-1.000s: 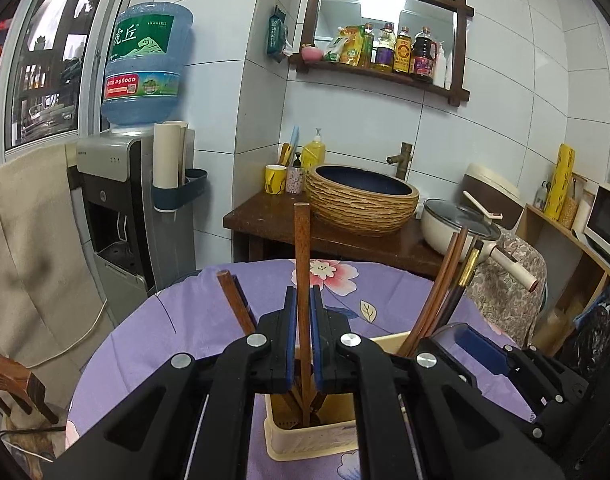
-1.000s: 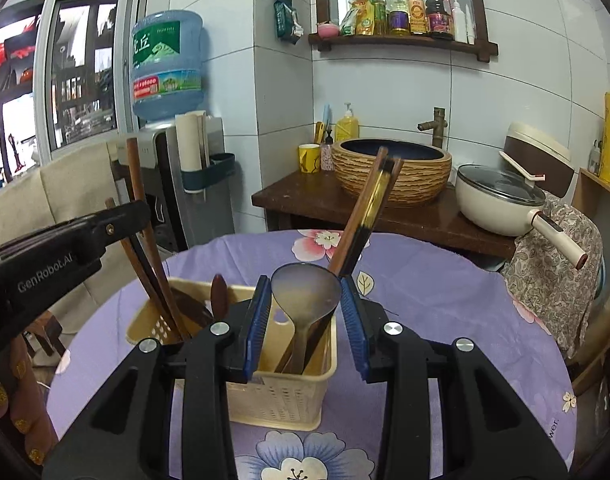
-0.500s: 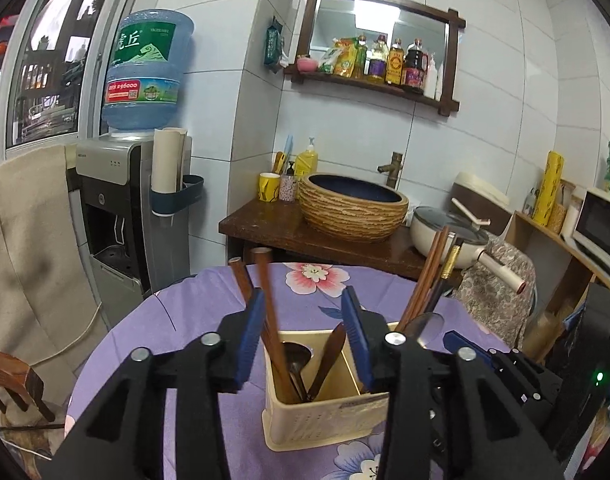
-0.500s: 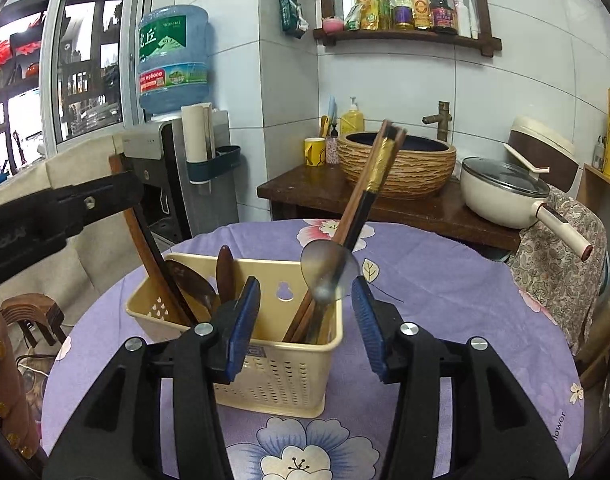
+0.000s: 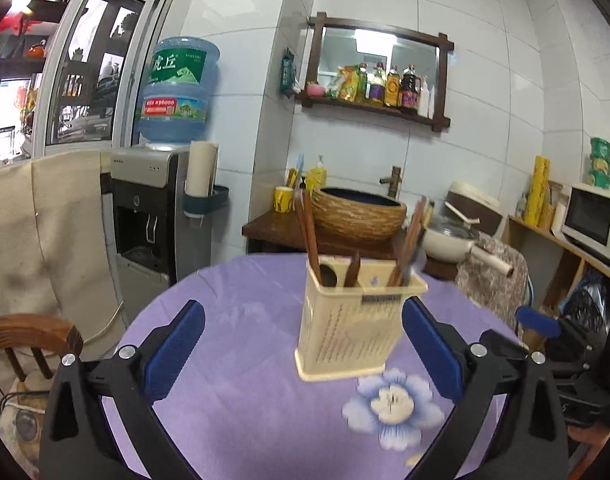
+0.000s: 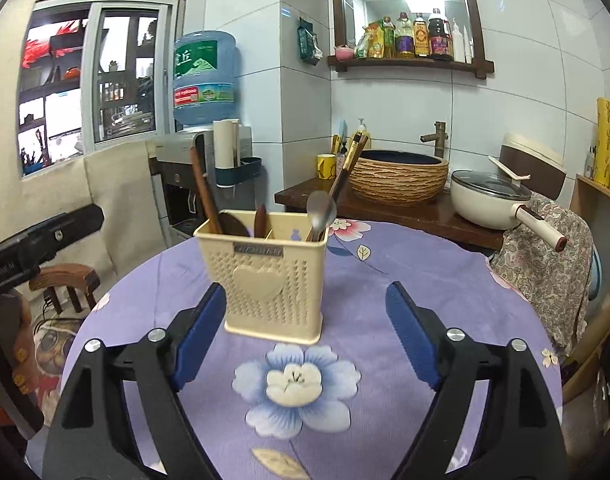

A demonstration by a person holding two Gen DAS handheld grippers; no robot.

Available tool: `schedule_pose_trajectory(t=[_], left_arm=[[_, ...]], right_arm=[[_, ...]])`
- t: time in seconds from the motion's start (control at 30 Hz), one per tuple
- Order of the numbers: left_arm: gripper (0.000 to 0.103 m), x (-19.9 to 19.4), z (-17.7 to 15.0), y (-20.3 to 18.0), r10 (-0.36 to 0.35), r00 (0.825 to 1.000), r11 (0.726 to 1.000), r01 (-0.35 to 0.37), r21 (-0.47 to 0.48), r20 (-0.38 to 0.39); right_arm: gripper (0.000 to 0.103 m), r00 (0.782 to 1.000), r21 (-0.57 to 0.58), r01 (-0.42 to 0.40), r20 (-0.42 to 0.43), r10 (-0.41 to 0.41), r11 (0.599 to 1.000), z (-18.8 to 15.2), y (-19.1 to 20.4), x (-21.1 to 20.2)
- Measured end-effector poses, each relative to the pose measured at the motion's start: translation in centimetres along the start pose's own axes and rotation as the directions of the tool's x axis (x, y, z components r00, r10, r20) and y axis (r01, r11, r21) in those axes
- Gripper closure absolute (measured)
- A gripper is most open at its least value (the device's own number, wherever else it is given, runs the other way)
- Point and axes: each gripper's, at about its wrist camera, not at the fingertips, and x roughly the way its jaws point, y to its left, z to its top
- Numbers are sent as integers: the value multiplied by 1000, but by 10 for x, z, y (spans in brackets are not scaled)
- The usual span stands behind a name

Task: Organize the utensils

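Note:
A cream plastic utensil holder [image 5: 347,328] [image 6: 271,280] stands upright on the round table with the purple flowered cloth [image 5: 245,360] [image 6: 405,280]. Its left compartment holds wooden utensils [image 6: 203,196] and its right one a metal spoon [image 6: 321,210] and chopsticks [image 6: 347,168]. My left gripper [image 5: 301,354] is open and empty, pulled back in front of the holder. My right gripper [image 6: 305,336] is open and empty, also short of the holder. The left gripper's body shows at the left edge of the right wrist view [image 6: 37,240].
Behind the table are a water dispenser [image 5: 153,216], a dark wooden counter with a woven basin [image 6: 399,176] and a white pan [image 6: 491,200]. A wooden chair [image 5: 29,336] stands left of the table. A patterned cloth [image 6: 545,256] hangs at the right.
Both grippers have let go of their utensils, opened wide and drawn back from the holder. The wooden utensil and the metal spoon now stand in the holder.

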Motion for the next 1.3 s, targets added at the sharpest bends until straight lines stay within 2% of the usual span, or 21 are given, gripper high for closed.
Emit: schedule_pose_trajectory(t=[0.13,0.27,0.37,0.47,0.53,0.7,0.77,0.87,0.97,1.3], left_arm=[[6,-20,-31,1,18,1000,1000,-18,4,-23],[6,-45,-60,-2,54,998,998,-54,12,-9],[6,-63,-81,-6,26,999,1000,-26,0,-19],[6,-84,-100,-9,41,999,999,-41,-3,-26],[6,-98,-110,-10,67,997,998,-68,-14,-39],[6,-117,-123,-15,55,995,998,-58,-29,-78],[6,-123,-126,-19,59,996,998,-61,-19,-70],[6,-130,-125,-24,20,998,1000,-21,-16,-52],[6,-131,-125,-28,10,999,1000,-10,-10,-46],[6,-135,-126,-31,5,999,1000,-6,-4,-39]], right_arm=[[7,999,-18,-41,9,42,999,-33,11,-28],[6,996,-12,-84,-2,84,996,-63,22,-53],[6,993,17,-120,-6,120,993,-84,27,-74],[6,994,49,-111,-14,112,993,-100,28,-90],[6,997,52,-71,-11,72,996,-111,29,-103],[6,999,59,-31,-24,32,998,-130,32,-132],[6,1000,56,-21,-23,22,998,-133,33,-140],[6,1000,59,-6,1,6,998,-135,34,-158],[6,999,31,-8,32,7,999,-135,40,-170],[6,999,37,-38,21,37,999,-132,37,-168]])
